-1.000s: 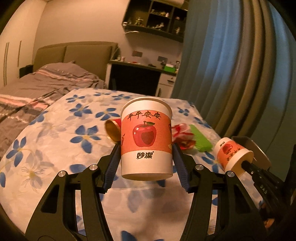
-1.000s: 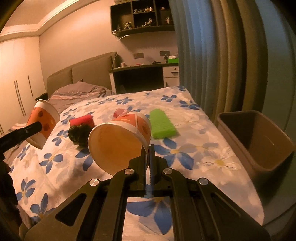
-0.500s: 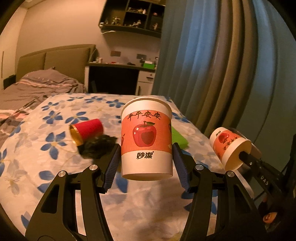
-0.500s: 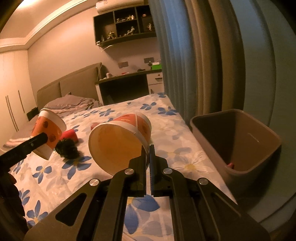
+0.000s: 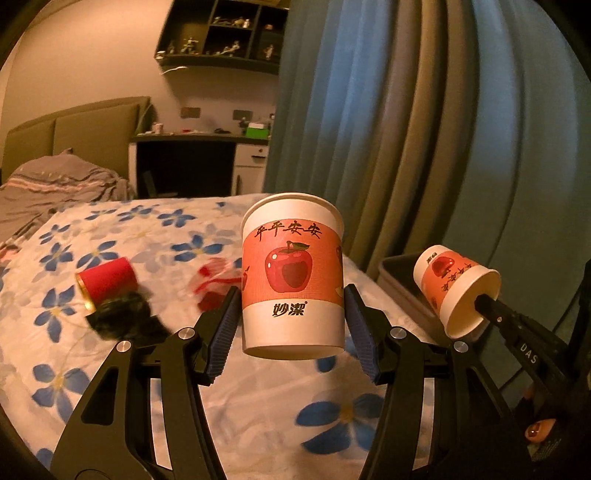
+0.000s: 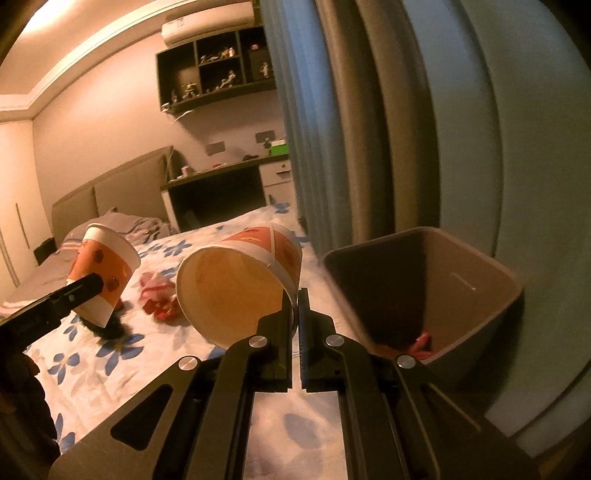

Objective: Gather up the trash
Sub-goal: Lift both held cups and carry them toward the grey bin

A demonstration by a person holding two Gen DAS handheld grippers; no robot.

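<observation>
Swinging both my claws rightward off the bed [image 6: 147,354], left claw [image 5: 291,325] clamping an upright apple paper cup [image 5: 292,275], right claw [image 6: 294,295] pinching a tipped paper cup's rim [image 6: 236,291], trash bin [image 6: 480,314] now nearer.

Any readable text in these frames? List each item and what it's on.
"平平安安": upright paper cup, top of the orange band.
"妙潔": same cup, white band beneath the apple.
"DAS": right tool's finger, left wrist view.
Tilted paper cup: same print, upside down, too small to read.
Air conditioner: marking too blurred.

Matt printed paper cup [image 5: 293,275], ribbed blue fingers [image 5: 360,332], smooth plastic bin [image 6: 476,280], soft floral cloth bedspread [image 5: 155,236].
</observation>
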